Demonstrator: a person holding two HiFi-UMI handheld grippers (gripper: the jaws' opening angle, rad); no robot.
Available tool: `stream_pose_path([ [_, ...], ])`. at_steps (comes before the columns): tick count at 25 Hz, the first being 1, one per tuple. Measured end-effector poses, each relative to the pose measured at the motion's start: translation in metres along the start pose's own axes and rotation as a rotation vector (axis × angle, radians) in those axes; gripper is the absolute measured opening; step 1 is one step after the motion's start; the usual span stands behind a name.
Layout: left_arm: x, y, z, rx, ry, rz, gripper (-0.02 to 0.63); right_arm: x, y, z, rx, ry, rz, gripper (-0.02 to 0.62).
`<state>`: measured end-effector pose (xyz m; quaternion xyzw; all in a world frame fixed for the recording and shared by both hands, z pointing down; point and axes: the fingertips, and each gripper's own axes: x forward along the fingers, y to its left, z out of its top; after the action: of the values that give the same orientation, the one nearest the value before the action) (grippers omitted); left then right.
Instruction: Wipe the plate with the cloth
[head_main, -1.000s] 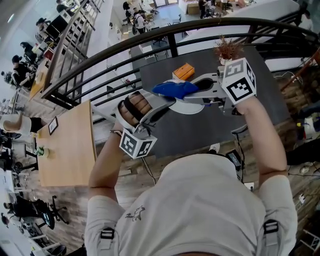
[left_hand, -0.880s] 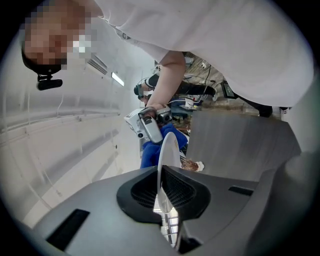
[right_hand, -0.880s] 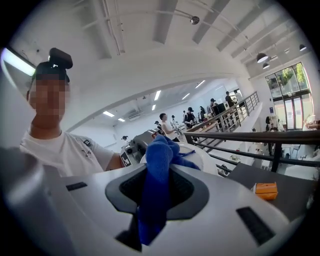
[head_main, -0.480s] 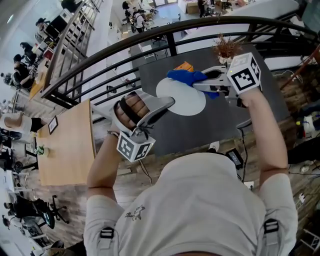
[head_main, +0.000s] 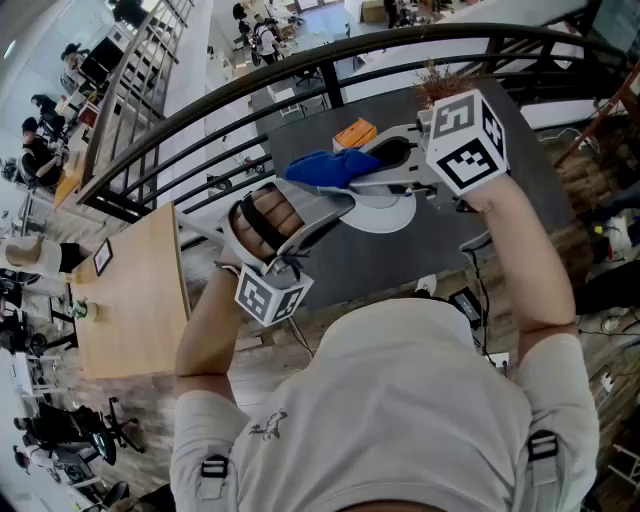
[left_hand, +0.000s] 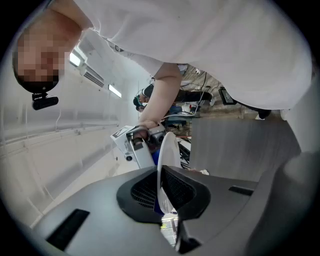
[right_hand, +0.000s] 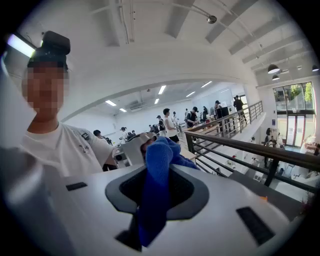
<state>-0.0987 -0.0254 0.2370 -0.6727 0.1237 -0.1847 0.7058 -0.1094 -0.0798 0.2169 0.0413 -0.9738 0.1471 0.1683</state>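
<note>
Plate (head_main: 392, 213): white and round, so no long axis. It is held up over the dark table (head_main: 385, 268) with its face turned up toward the person's head. It reaches from the left gripper out toward the right. Seen along the left gripper's jaws it is edge-on, a thin white line running straight away from them.

Left gripper (head_main: 336, 207): jaws pinched on the plate's near rim, with only the rim's thickness between them.

Right gripper (head_main: 368, 172): jaws clamped on a bunched blue cloth (head_main: 328, 168). The cloth's long axis runs from those jaws leftward across the plate. Its free end lies over the plate's left part, just beside the left gripper's jaws.

Change: half a second ago the cloth sat at the plate's far edge and most of the white face showed. Now the cloth is drawn across toward the left gripper, and only the right part of the plate shows. A second ago the cloth lay much as it does now, so it has gone out and come back. The right marker cube (head_main: 462, 140) sits nearer and further left than half a second ago.

Hands: the left hand (head_main: 265, 222) is wrapped round its handle, knuckles up, forearm rising from lower left. The right forearm runs up the right side, the hand mostly under the cube. Both grippers meet over the table, in front of the curved railing (head_main: 250, 92).

A small orange object (head_main: 354, 133) rests on the table beyond the cloth.
</note>
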Motion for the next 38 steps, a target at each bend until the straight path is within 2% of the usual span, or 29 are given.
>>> stream_pose_path([
  [3,-0.001,0.0,-0.006,-0.007,0.027,-0.003,0.017,-0.005,0.015,-0.006,-0.001,-0.002,0.032,0.091],
  [7,-0.006,-0.002,-0.02,-0.03,0.049,-0.002,0.017,-0.012,0.015,-0.018,0.031,-0.012,0.027,0.091],
  [11,-0.004,-0.015,-0.021,-0.094,0.051,-0.009,0.017,-0.028,0.002,-0.049,0.107,-0.038,-0.022,0.091],
  [18,0.012,-0.035,-0.029,-0.208,0.07,-0.003,0.017,-0.063,-0.04,-0.113,0.234,-0.052,-0.175,0.091],
  [22,0.025,-0.041,-0.038,-0.328,0.074,0.001,0.017,-0.08,-0.077,-0.154,0.32,-0.074,-0.331,0.091],
  [25,0.037,-0.053,-0.047,-0.392,0.073,-0.016,0.017,-0.082,-0.095,-0.174,0.369,-0.095,-0.397,0.091],
  [32,0.092,-0.112,-0.06,-0.65,0.128,-0.1,0.017,-0.103,-0.121,-0.218,0.434,-0.083,-0.436,0.091],
  [38,0.136,-0.153,-0.072,-0.837,0.173,-0.147,0.017,-0.114,-0.15,-0.249,0.507,-0.107,-0.462,0.091],
])
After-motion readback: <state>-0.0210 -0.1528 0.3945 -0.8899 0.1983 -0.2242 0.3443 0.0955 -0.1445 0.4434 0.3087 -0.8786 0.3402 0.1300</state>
